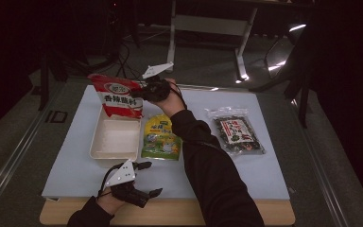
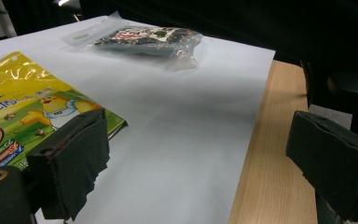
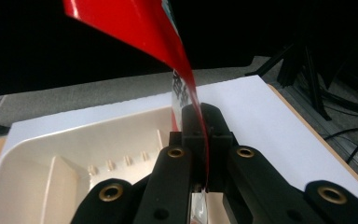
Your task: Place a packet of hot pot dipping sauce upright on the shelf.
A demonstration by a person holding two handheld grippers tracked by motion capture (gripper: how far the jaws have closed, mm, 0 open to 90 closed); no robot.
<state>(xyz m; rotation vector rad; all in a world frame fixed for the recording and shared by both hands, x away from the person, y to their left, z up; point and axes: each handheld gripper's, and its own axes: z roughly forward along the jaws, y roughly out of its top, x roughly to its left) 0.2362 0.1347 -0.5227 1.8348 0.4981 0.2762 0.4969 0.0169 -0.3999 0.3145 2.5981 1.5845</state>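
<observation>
my right tool [image 1: 142, 92] was clamped tight on the edge of the red packet [image 1: 116, 96], holding it up over the far end of the cream tray [image 1: 115, 153] (packet edge pinched flat between the pads). my left tool [image 1: 144, 178] sat near the table's [image 1: 264, 218] front edge, wide open with nothing in it. yellow pouch [image 1: 160, 137] lay just beside the tray, dark snack bag [image 1: 236, 131] further right.
</observation>
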